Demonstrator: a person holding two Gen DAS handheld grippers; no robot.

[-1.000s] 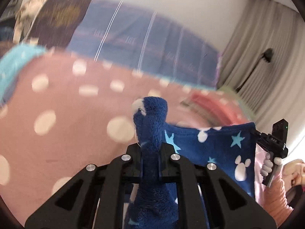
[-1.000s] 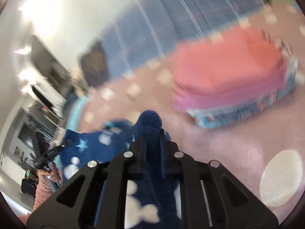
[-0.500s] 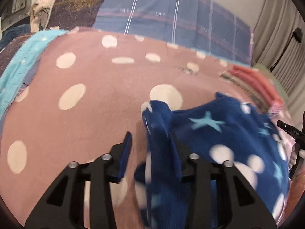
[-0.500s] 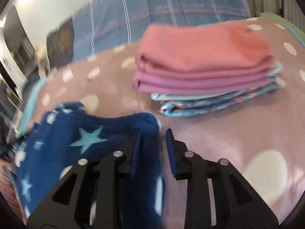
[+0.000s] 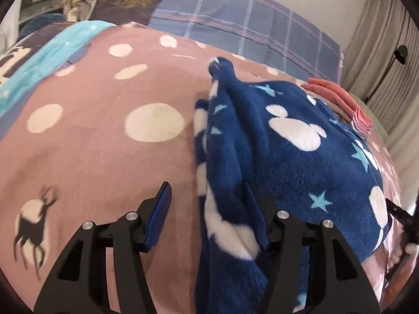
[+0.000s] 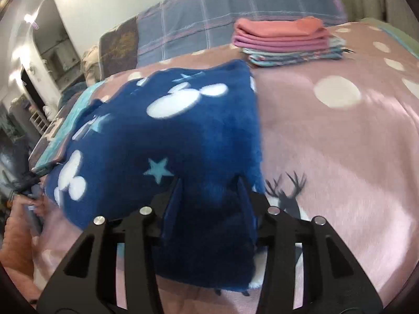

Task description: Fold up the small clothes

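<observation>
A dark blue fleece garment [image 5: 288, 141] with white mouse heads and pale stars lies on the pink dotted blanket [image 5: 104, 144]. It also shows in the right wrist view [image 6: 162, 136]. My left gripper [image 5: 207, 196] is open, with the garment's left edge lying between its fingers. My right gripper [image 6: 212, 191] is open, with the garment's right edge between its fingers. The other hand and gripper show at each view's edge.
A stack of folded clothes [image 6: 285, 39], coral and purple on top, sits on the blanket beyond the garment; it also shows in the left wrist view [image 5: 340, 99]. A plaid blue pillow [image 5: 248, 28] lies behind. Curtains [image 5: 379, 52] hang at the right.
Both grippers held the garment up by its corners, then lowered it onto the blanket and opened. The garment now lies spread flat and both grippers have drawn back along it.
</observation>
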